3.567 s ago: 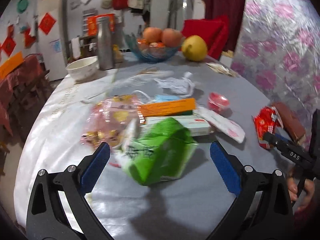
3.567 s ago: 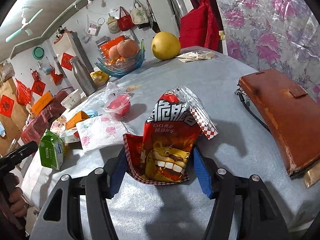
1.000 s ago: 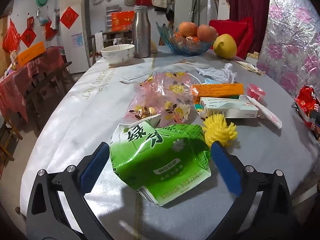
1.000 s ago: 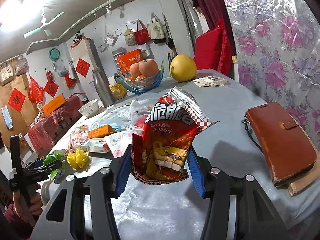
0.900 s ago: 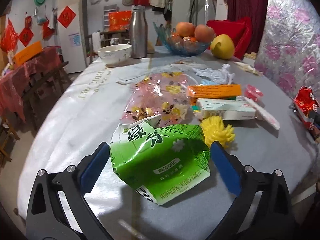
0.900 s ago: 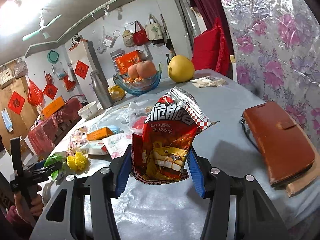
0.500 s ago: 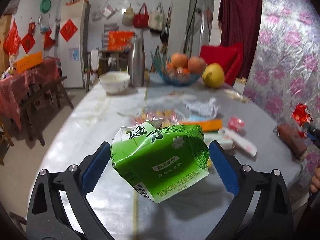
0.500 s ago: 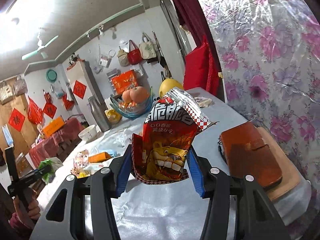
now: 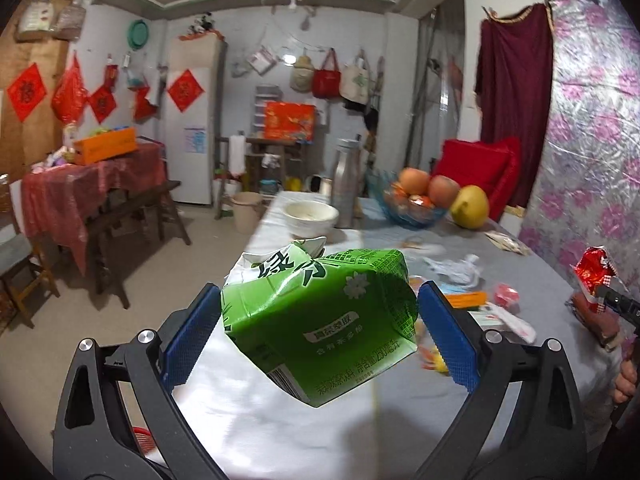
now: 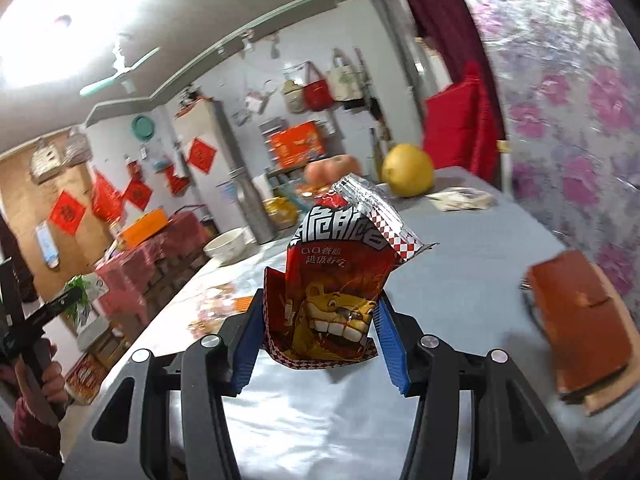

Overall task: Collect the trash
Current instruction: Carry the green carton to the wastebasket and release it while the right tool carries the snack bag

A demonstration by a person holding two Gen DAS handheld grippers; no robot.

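In the left wrist view my left gripper [image 9: 318, 334] is shut on a crumpled green drink carton [image 9: 320, 320], held in the air above the grey table [image 9: 304, 420]. In the right wrist view my right gripper [image 10: 320, 340] is shut on a red snack bag [image 10: 332, 292] with a cartoon lion face and a torn silver top, also lifted off the table [image 10: 460, 300]. That red bag [image 9: 594, 276] shows at the right edge of the left wrist view. More litter lies on the table: crumpled white paper [image 9: 454, 270], an orange box [image 9: 466, 299], a small red cup [image 9: 506, 293].
A white bowl [image 9: 311, 216], a steel flask [image 9: 346, 184], a glass fruit bowl [image 9: 416, 204] and a yellow pomelo [image 9: 470, 201] stand at the table's far end. A brown wallet [image 10: 580, 320] lies at the right. A side table with red cloth [image 9: 92, 184] stands left.
Both grippers have risen with their loads. The green carton came up off the table and the left view now looks across the room. The right view tilted upward with the snack bag.
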